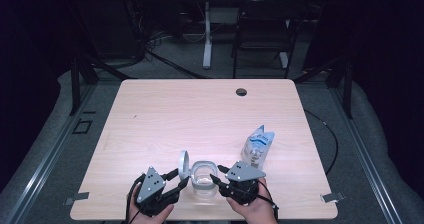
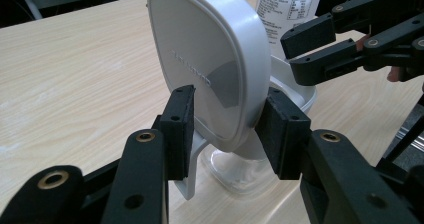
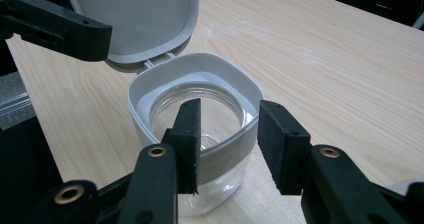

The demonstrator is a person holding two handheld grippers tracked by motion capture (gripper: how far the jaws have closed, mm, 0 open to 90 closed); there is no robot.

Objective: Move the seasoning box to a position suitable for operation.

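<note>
At the lower centre of the high view, near the front edge of the pale wood-grain table (image 1: pixel 150 114): one clear, square-shouldered glass jar (image 1: pixel 203 180) with a white plastic collar and a white hinged flip lid (image 1: pixel 183 163), the lid standing open and upright at the jar's left.

Contents: the right gripper view looks straight into the mouth; nothing can be made out inside, and the glass floor reads clear.

Handling, as judged: rigid, breakable, smooth-walled and likely slippery under hard pads; light while unfilled. The plastic collar (image 3: pixel 227 151) offers the surest purchase, being matt and square. The lid (image 2: pixel 207 64) is thin, stiff plastic on a small hinge tab; best taken by its two edges and swung gently, since force across the hinge could snap it or tip the jar.

Left gripper (image 2: pixel 230 134): jaws partly spread, bracketing the raised lid at its lower edges; the left pad sits at the rim, and whether both pads press cannot be told.

Right gripper (image 3: pixel 227 144): jaws half apart, astride the near corner of the collar, one pad inside the mouth; firm contact is not evident.

Also present: a clear plastic water bottle with blue-and-white label (image 1: pixel 258 146), right of the jar, contents unclear.
</note>
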